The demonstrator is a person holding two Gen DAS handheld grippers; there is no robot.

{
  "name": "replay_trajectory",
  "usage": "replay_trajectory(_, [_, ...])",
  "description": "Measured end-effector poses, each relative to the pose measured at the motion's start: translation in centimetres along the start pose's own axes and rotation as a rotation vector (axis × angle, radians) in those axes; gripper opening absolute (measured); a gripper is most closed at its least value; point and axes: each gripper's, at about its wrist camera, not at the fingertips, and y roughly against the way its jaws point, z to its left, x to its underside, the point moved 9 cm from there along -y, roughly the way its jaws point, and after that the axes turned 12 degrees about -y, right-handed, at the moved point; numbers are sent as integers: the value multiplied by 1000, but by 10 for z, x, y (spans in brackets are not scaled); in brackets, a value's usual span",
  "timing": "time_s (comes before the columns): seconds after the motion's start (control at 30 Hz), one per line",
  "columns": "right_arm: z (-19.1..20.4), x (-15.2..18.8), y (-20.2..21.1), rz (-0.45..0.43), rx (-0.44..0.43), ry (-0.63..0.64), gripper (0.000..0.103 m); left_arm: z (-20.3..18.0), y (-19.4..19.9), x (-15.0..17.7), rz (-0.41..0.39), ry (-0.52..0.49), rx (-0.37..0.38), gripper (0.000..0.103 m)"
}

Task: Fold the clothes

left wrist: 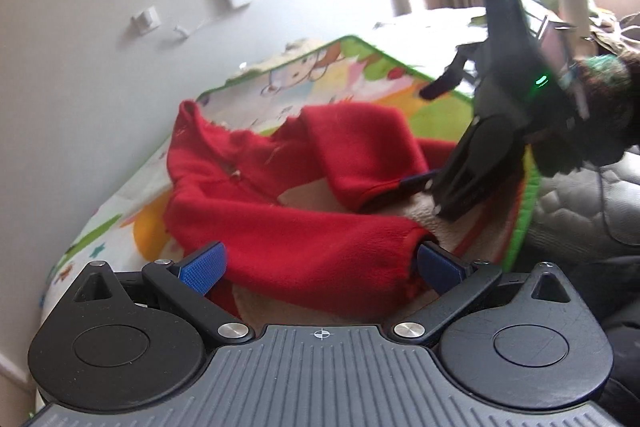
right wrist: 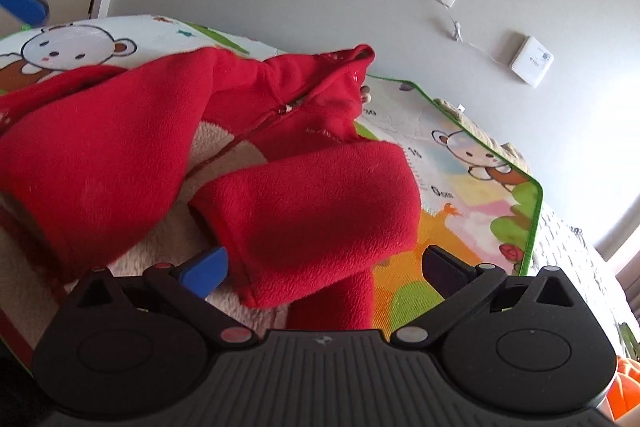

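A red fleece jacket (left wrist: 256,187) with a cream lining lies on a colourful cartoon play mat (left wrist: 360,75), both sleeves folded in over its body. My left gripper (left wrist: 320,265) is open, its blue fingers on either side of the near sleeve's cuff (left wrist: 360,247). My right gripper (right wrist: 324,265) is open, its fingers on either side of the other sleeve (right wrist: 320,211). The right gripper also shows in the left wrist view (left wrist: 424,183), low beside the far sleeve's cuff. The jacket's zip and collar (right wrist: 332,75) point toward the wall.
The mat (right wrist: 480,203) lies on a quilted white bed (left wrist: 580,203) against a grey wall with sockets (right wrist: 530,61). A bottle (left wrist: 574,3) and clutter stand near the window at the back right. An orange object (right wrist: 624,387) sits at the lower right.
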Motion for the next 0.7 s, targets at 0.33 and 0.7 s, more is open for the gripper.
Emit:
replay_trajectory(0.33, [-3,2,1,-27,24,-35,103,3,-50,5,102,-76,-118,103])
replay_trajectory(0.7, [15,-5,-17,31,79,102,103,143,-36,66,228,102,-447,103])
